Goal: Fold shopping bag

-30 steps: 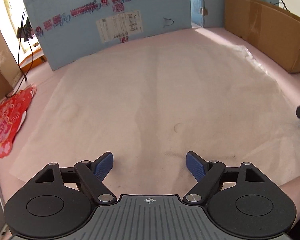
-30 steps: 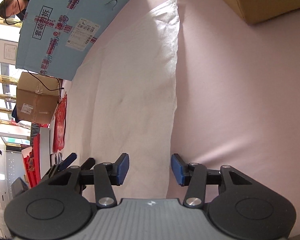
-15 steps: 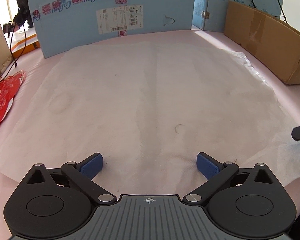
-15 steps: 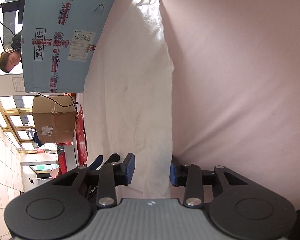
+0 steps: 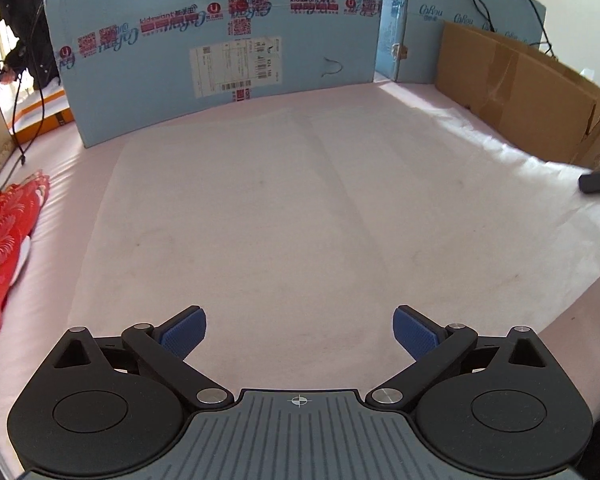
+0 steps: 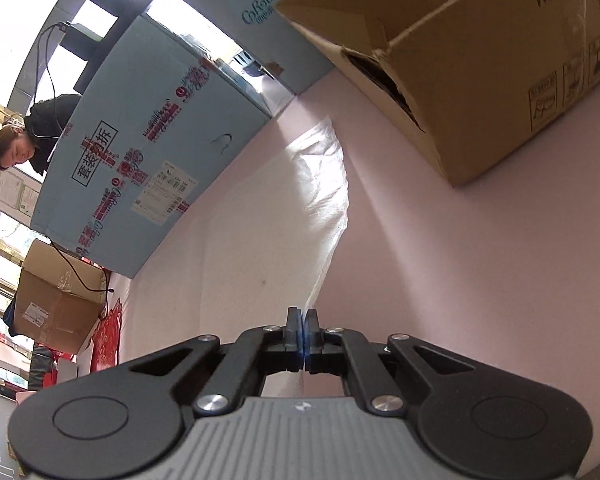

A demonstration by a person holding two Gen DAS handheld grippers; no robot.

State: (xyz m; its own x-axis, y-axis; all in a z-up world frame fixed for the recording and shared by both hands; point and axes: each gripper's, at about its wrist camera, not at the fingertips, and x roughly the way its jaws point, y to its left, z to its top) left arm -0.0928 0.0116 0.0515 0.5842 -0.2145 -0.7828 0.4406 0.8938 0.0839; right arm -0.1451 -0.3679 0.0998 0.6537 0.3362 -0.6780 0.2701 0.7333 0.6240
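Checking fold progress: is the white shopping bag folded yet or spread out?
Spread. The thin white shopping bag lies flat, one layer across the pink tabletop, no fold visible.

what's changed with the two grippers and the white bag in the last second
The right gripper closed on the white shopping bag's right edge and began lifting it. The left gripper opened wider above the near edge, holding nothing. The rest of the bag stayed flat on the pink table.

I'm seeing my right gripper (image 6: 302,330) pinching the white shopping bag (image 6: 260,240) at its edge, bag lying on the pink table (image 6: 460,260), brown cardboard box (image 6: 480,60) sitting beyond
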